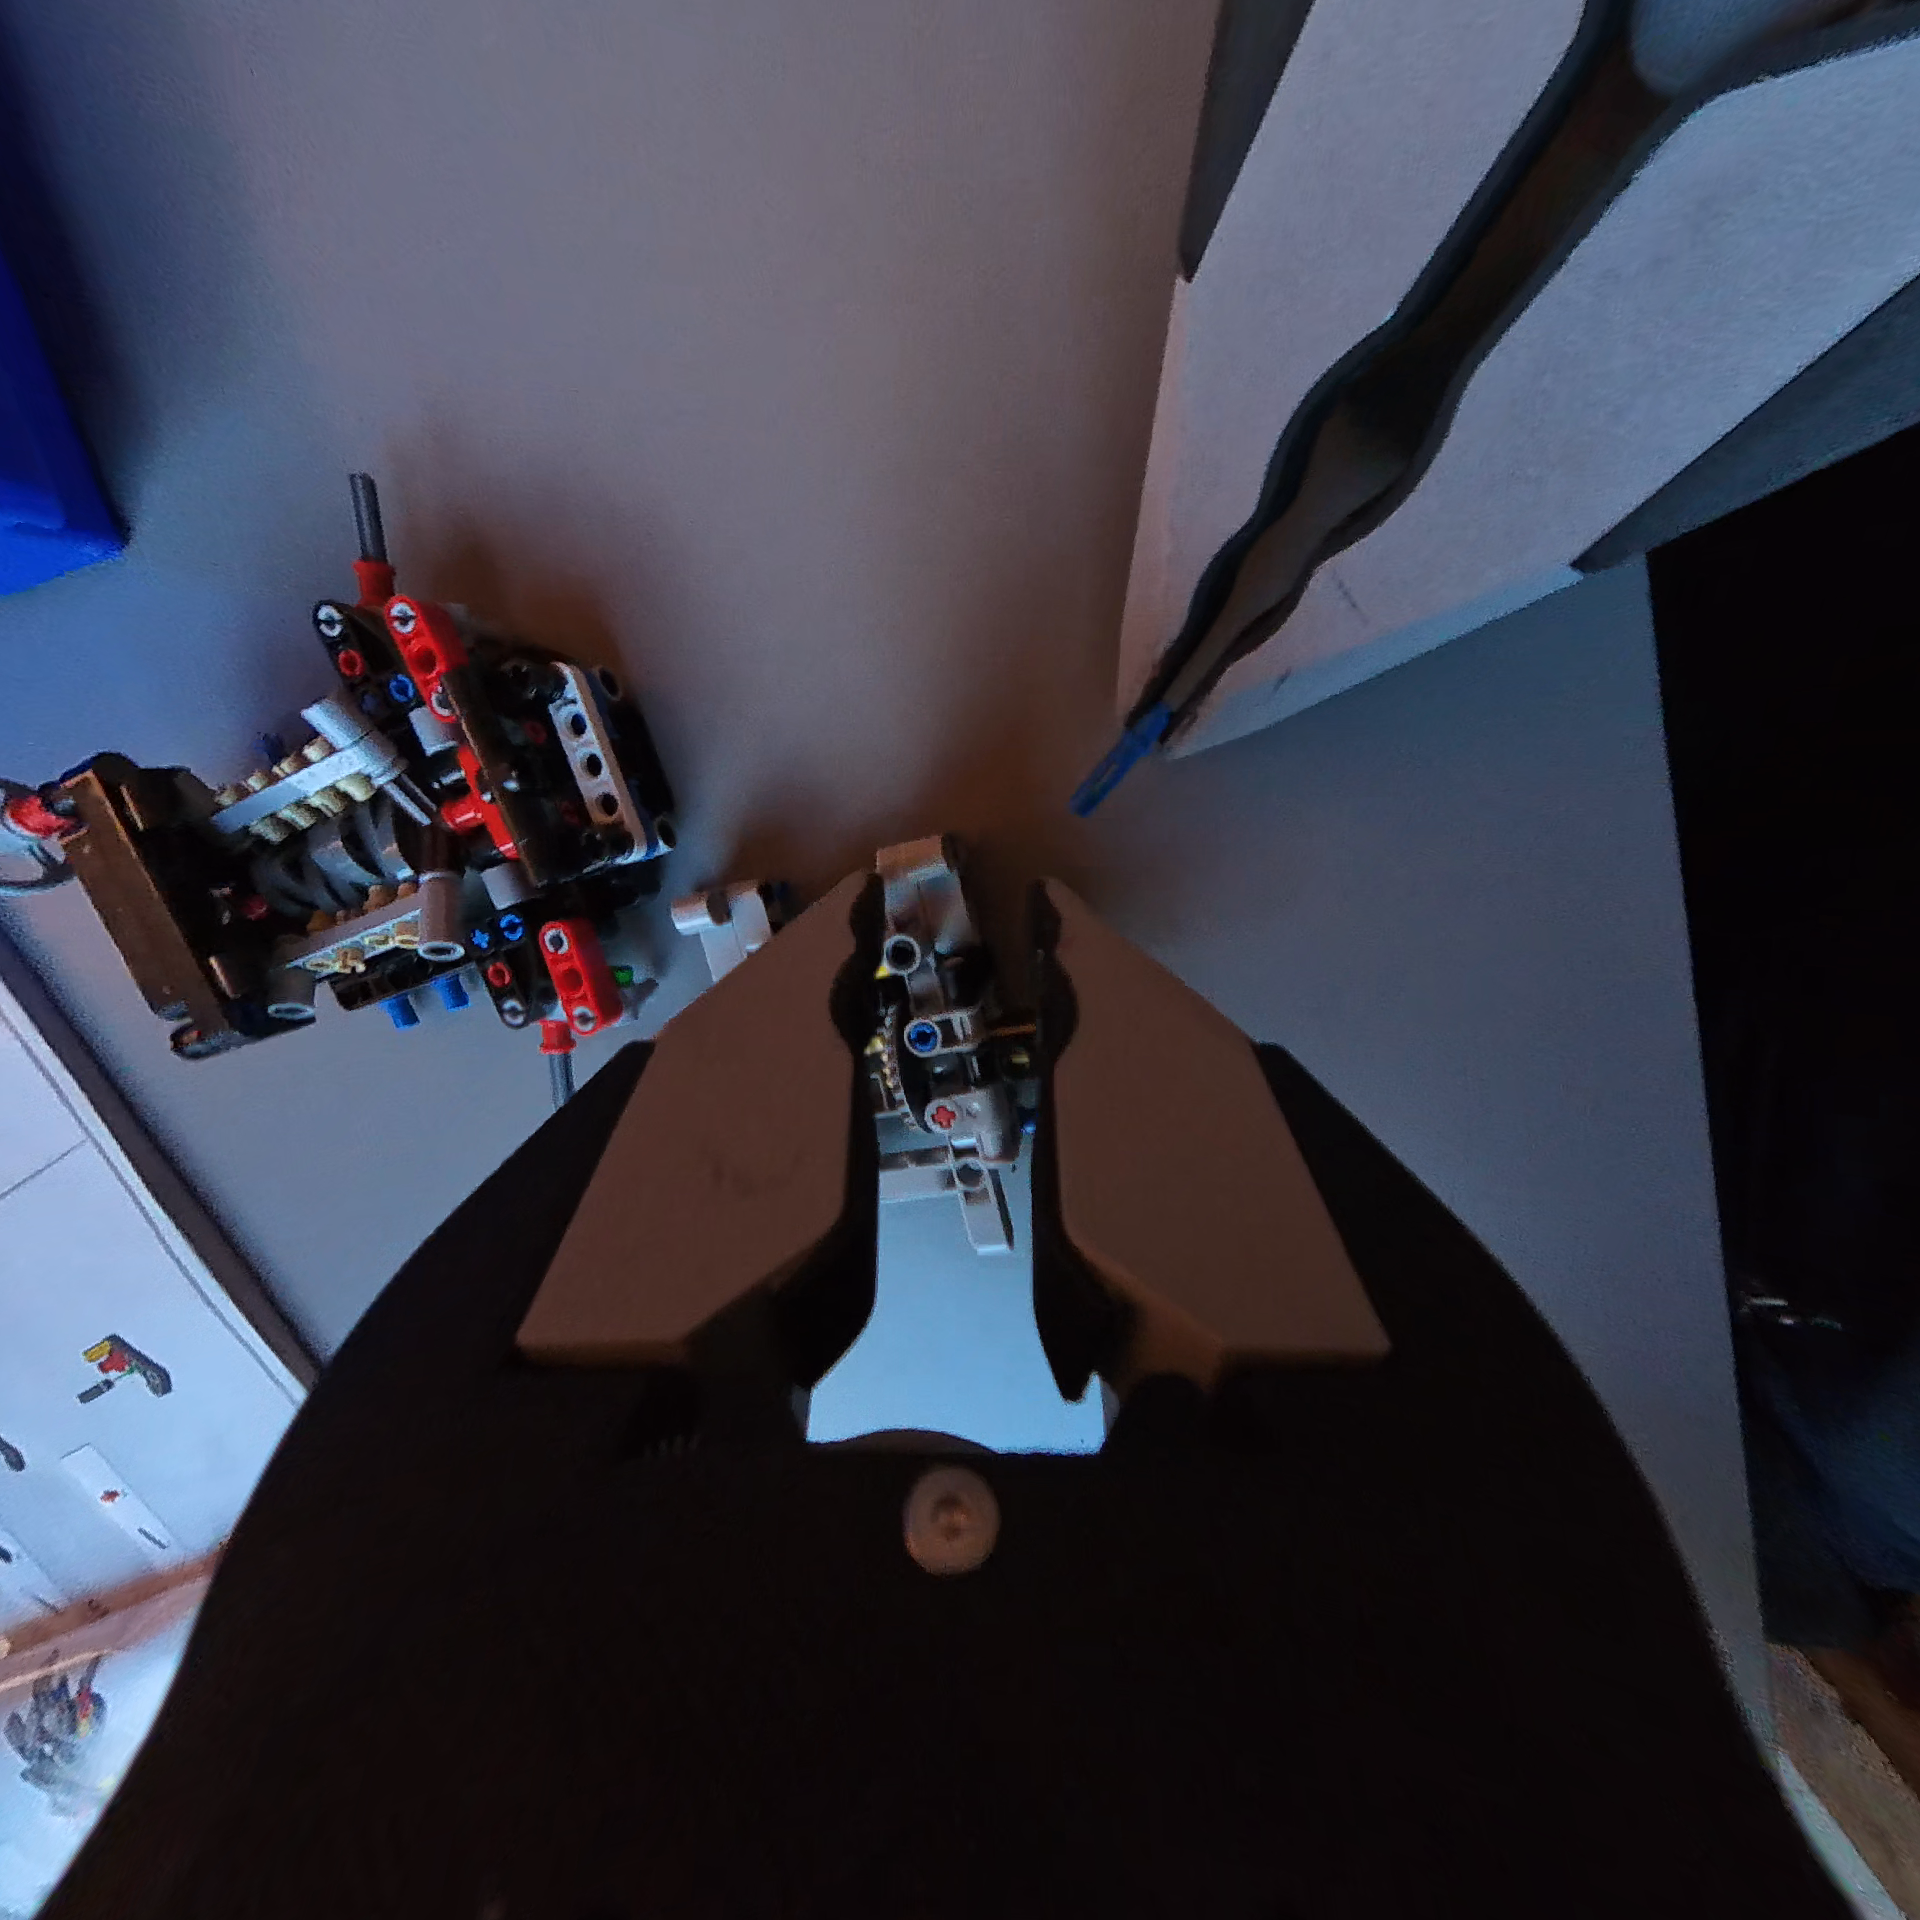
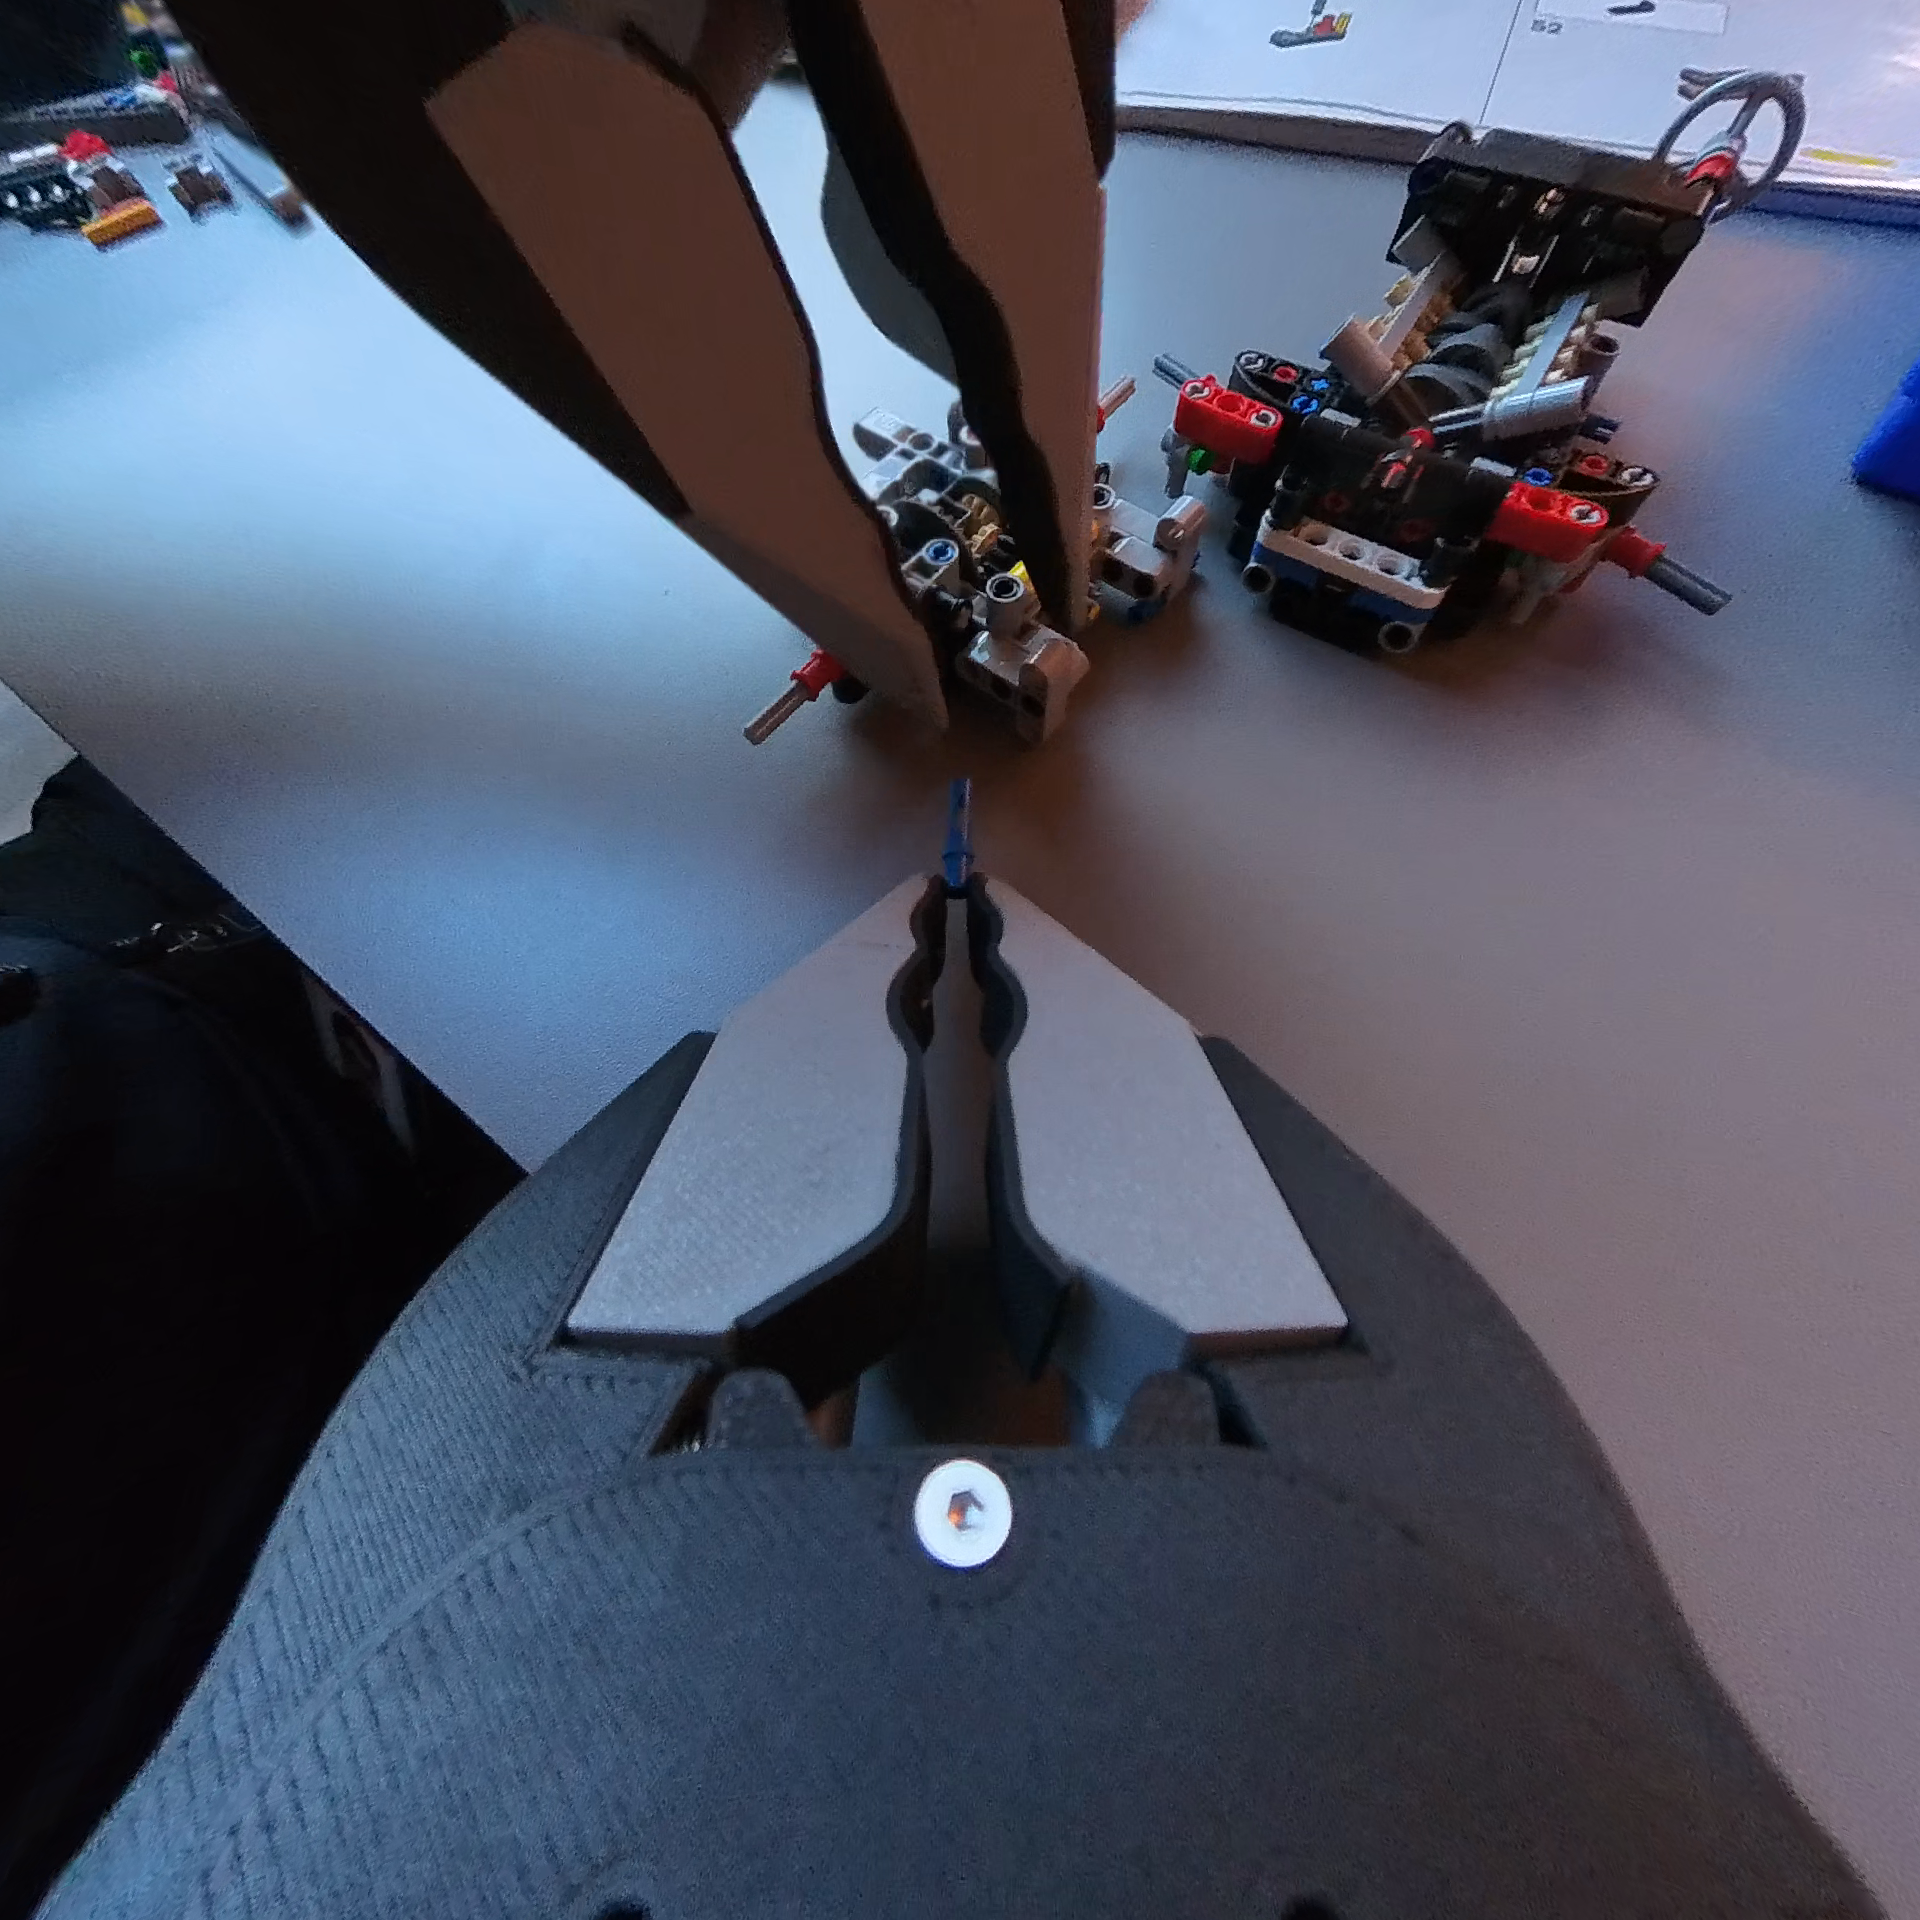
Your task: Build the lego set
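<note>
Left gripper [image 1: 951, 894]: closed around a small grey brick sub-assembly [image 1: 940, 997] that stands on the grey table [image 1: 1351, 1039]. In the right wrist view both fingers are seen flanking it, the pads apparently against its sides; a slight gap on one side cannot be ruled out.

Right gripper [image 2: 956, 883]: fingertips brought together on a thin blue pin [image 2: 956, 821]. Only the pin's rear end is pinched — most of its length juts forward, pointing at the sub-assembly and just short of it.

Sub-assembly: grey beams with open holes, a dark gear and a blue connector are visible; a grey axle with a red bush [image 2: 795, 691] sticks out on its side.

Nearby: a larger black, red and white brick model [image 1: 416, 821] sits just beside the sub-assembly on the table; an open instruction booklet [image 2: 1455, 62] lies beyond; loose parts [image 2: 104, 197] are well apart.

Risk — pin: held by so little, it could pivot or be pushed back through the pads if its tip meets a beam face off-centre.

Risk — sub-assembly: if the left grasp is light, a sideways push could slide or tip it, or knock it into the larger model.
</note>
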Demonstrator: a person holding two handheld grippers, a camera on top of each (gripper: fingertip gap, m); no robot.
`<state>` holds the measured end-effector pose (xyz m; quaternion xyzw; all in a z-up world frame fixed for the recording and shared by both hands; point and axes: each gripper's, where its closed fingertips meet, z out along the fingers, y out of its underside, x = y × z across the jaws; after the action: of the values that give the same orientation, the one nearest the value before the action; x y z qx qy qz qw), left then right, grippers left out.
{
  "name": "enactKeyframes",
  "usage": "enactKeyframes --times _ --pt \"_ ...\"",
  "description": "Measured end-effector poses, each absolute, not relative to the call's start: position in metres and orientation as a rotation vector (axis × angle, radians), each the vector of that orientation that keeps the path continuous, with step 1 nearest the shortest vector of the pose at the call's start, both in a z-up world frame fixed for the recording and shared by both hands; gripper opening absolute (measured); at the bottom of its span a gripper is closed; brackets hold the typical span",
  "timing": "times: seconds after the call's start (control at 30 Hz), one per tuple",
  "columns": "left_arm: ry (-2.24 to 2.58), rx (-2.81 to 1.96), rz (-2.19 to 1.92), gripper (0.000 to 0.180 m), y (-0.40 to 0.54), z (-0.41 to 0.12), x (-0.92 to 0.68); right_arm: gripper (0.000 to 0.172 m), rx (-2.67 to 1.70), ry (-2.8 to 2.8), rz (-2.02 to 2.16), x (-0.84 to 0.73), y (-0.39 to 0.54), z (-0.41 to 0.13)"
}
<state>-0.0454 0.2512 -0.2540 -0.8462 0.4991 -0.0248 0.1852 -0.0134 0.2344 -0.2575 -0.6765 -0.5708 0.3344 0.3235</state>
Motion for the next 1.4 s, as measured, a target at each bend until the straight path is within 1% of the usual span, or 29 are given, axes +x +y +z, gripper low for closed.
enactKeyframes --times 0.2,0.27,0.37,0.57,0.67,0.83,0.93,1.03,1.27,1.4 --pt "1.465 -2.465 -0.006 0.027 0.258 -0.263 -0.053 0.001 -1.808 -1.475 0.921 -0.015 0.236 -0.255" --pt "1.468 -2.502 -0.025 0.024 0.258 -0.269 -0.055 0.001 -1.825 -1.476 0.927 -0.015 0.236 -0.257" --pt "1.437 -2.527 -0.113 0.016 0.257 -0.271 -0.05 0.001 -1.839 -1.474 0.931 -0.015 0.236 -0.258" --pt "1.286 -2.528 -0.176 0.015 0.254 -0.267 -0.056 0.001 -1.835 -1.465 0.942 -0.016 0.237 -0.257" --pt "1.079 -2.425 -0.297 0.015 0.257 -0.245 -0.059 0.0 -1.819 -1.457 0.966 -0.018 0.235 -0.253" --pt "0.625 -2.062 -0.586 0.014 0.251 -0.181 -0.073 0.0 -1.725 -1.47 1.042 -0.033 0.229 -0.233" --pt "0.378 -1.861 -0.676 0.015 0.235 -0.163 -0.099 0.0 -1.663 -1.478 1.066 -0.047 0.227 -0.221" --pt "0.246 -1.802 -0.649 0.015 0.219 -0.173 -0.124 0.0 -1.627 -1.501 1.081 -0.061 0.221 -0.217" --pt "0.23 -1.823 -0.594 0.015 0.192 -0.185 -0.132 0.001 -1.593 -1.568 1.064 -0.082 0.204 -0.222" --pt "0.204 -2.039 -0.499 0.014 0.175 -0.22 -0.138 0.001 -1.607 -1.585 1.047 -0.087 0.201 -0.228"
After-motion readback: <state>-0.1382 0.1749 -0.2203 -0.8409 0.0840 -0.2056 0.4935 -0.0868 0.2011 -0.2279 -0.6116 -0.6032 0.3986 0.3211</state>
